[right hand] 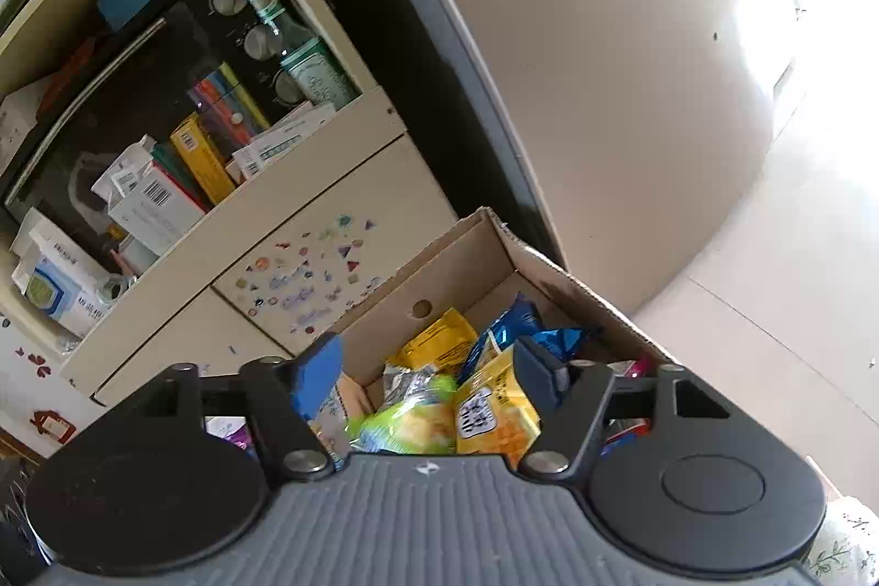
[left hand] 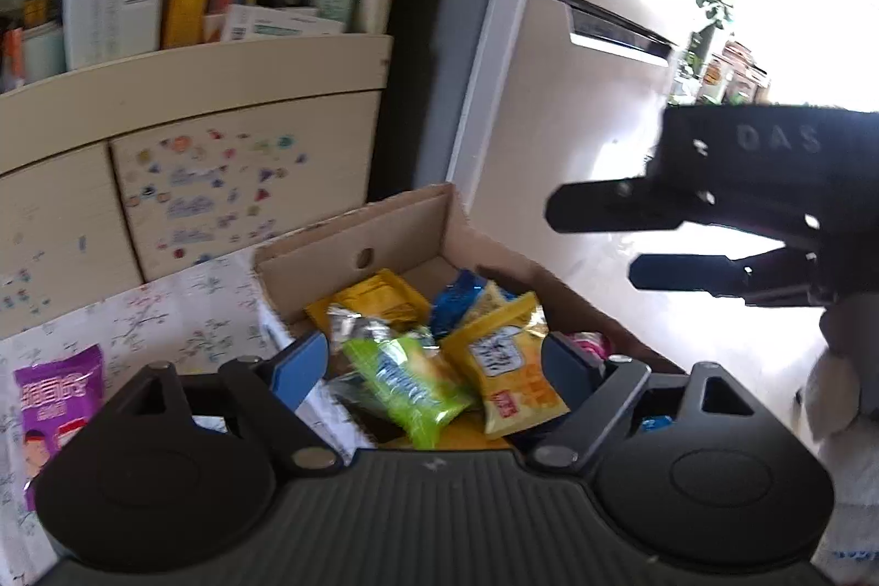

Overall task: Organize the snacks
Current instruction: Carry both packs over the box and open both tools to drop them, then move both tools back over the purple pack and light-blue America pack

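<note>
Left gripper point(left hand: 434, 366) and right gripper point(right hand: 426, 374) both hang over the cardboard box point(left hand: 351, 229) of snack packets point(left hand: 505, 366), jaws apart, nothing gripped.

Left wrist view: looks down close over the cardboard box point(left hand: 434, 223), cabinet point(left hand: 192, 135) behind.
Right wrist view: tilted, close over the same box, fridge point(right hand: 604, 91) beyond.
Shared: box, cabinet, fridge.

A floral-patterned tablecloth point(left hand: 181, 311) is spread over the surface, on which an open cardboard box point(left hand: 395, 223) and a purple snack packet point(left hand: 55, 399) are laid.
</note>
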A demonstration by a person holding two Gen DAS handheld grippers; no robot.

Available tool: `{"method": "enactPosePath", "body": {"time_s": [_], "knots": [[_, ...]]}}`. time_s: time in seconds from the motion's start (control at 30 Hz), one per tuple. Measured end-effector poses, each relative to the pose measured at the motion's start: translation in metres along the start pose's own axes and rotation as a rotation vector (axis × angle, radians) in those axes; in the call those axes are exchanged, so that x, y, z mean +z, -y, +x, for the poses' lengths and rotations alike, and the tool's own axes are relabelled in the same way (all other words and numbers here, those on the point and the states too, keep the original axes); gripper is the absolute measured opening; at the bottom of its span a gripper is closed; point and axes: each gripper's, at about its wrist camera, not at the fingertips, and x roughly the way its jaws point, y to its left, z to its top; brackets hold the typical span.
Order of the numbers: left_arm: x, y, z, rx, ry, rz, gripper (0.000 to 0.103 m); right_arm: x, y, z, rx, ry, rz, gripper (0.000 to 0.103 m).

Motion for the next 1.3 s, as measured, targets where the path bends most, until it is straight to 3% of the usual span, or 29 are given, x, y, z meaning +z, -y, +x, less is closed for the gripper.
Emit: {"method": "enactPosePath", "body": {"time_s": [0.3,0.9,1.3], "knots": [[-0.001,-0.04,-0.017,0.12,-0.045,-0.043,0.086,-0.01,-0.02,0.007,0.052,-0.036,-0.073,0.083],[-0.007,-0.144,-0.054,0.331,-0.05,-0.183,0.09,-0.04,-0.066,0.028,0.149,-0.106,-0.239,0.084],[-0.03,-0.191,-0.038,0.377,-0.105,-0.253,0.09,-0.071,-0.096,0.054,0.191,-0.213,-0.363,0.087]]}}
